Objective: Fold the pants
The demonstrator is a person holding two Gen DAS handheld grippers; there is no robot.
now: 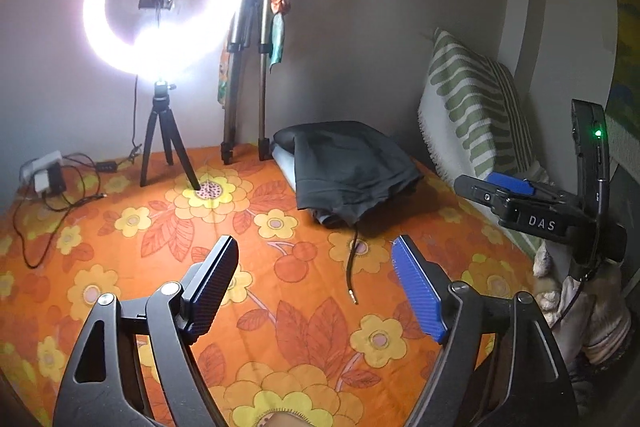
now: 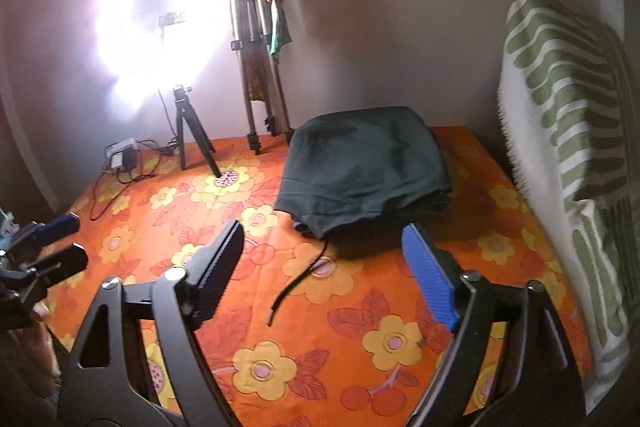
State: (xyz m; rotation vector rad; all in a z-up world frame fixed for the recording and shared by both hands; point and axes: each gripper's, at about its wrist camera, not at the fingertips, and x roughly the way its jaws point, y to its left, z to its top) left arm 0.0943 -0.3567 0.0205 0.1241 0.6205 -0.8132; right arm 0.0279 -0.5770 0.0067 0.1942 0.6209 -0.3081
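At centre-right of both views, the dark pants [image 2: 364, 167] are lying bunched in a folded heap on the orange flowered sheet [image 2: 352, 339], w/ a drawstring [image 2: 298, 281] trailing toward the lower frame. Both tongs, left [image 1: 314, 283] and right [image 2: 320, 267], are being held wide open w/ nothing gripped. Folding is probably being finished or checked; next, the drawstring likely needs tucking in.
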